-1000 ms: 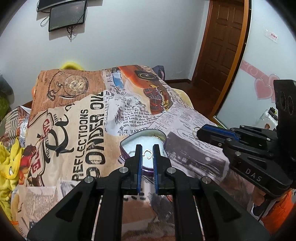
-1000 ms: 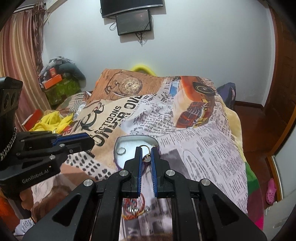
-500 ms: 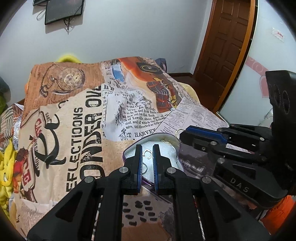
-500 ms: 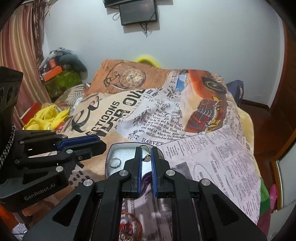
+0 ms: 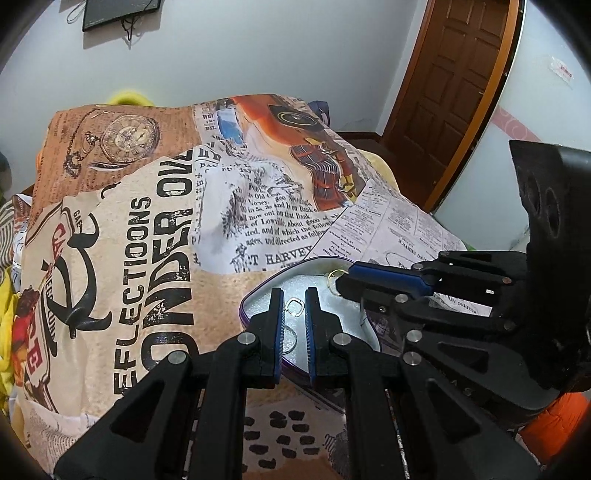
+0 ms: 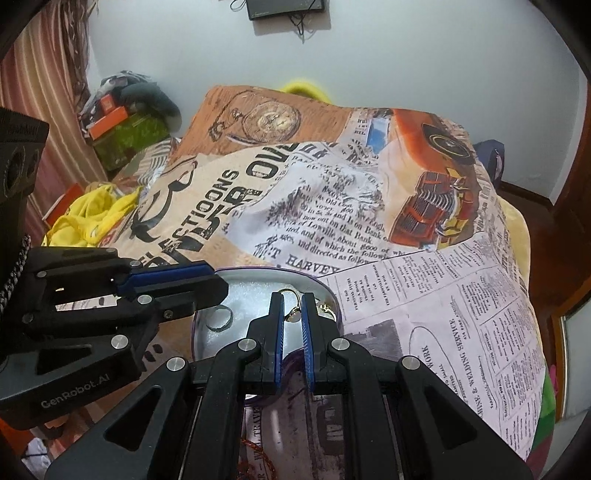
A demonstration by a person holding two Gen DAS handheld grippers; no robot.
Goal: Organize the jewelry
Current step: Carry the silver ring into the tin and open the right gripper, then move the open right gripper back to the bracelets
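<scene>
Gold ring (image 6: 291,314) gripped in right claw (image 6: 292,300), silver ring (image 5: 294,306) in left claw (image 5: 294,295), over tin (image 6: 207,343).

Pale grey walls (image 5: 258,48), brown panelled door (image 5: 454,85), wall-mounted screen (image 6: 286,7), striped curtain (image 6: 40,85), bed under newspaper-print blanket (image 5: 122,240), perhaps a mirror edge (image 6: 570,354)

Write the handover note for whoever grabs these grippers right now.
Left gripper: shut on a small silver ring, over the tin.
Right gripper: shut on a gold ring, also over the tin.
The tin sits open on the bedspread; a larger ring already lies inside.
Left to do: lower both held rings and release them into the tin. A reddish chain on the bedspread probably goes in next.
</scene>
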